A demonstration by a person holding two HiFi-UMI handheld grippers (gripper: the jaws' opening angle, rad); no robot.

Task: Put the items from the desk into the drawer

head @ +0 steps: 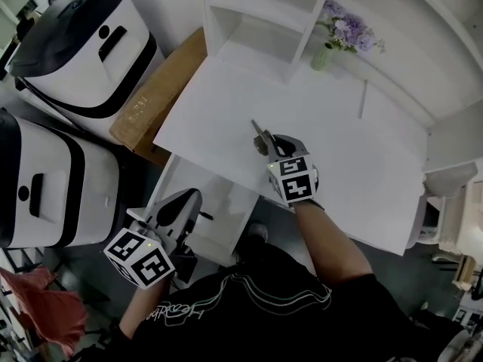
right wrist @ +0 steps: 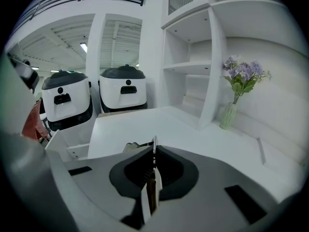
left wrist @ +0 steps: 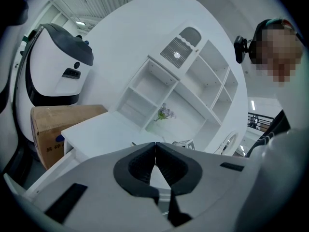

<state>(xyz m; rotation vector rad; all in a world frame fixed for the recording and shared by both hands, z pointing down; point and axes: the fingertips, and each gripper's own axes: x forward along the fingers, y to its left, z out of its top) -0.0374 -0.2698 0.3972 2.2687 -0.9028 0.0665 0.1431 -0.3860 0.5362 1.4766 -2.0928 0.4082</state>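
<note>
**Right fingers clamped on a thin flat item above the table; drawer open**

Right gripper [head: 266, 143]: fingers closed on one thin flat item [head: 258, 130]. It stood edge-up between the pads. A pale tip stuck out past the fingertips and a brownish length ran back toward the gripper body [right wrist: 150, 190]. Could not tell what kind of item it was. It was held over the white table [head: 339, 149], apparently clear of the surface.

Left gripper [head: 193, 196]: fingers closed tip to tip with nothing between them. It hung above the open drawer [head: 223, 202], which lay below and left of the right fingers.

Handling, as a judgement:
- The item looked light, stiff and narrow.
- A pinch across its flat faces near mid-length, as here, seemed the sound hold.
- A grip on the thin edges would likely slip or let it pivot.
- A smooth face could slide between the pads if swung fast.

Counts:
- One item in the right fingers.
- One open drawer.
- One vase of purple flowers [head: 341, 35], well beyond the right fingertips against the shelf unit [head: 256, 6].
- One thin white strip [head: 363, 100] on the table beyond the right fingers; could not tell whether it was loose.
- One cardboard box [head: 151, 100] and two white machines with black tops [head: 83, 44] [head: 45, 179], beside and beyond the left fingers.
- No other loose items seen on the table.
</note>
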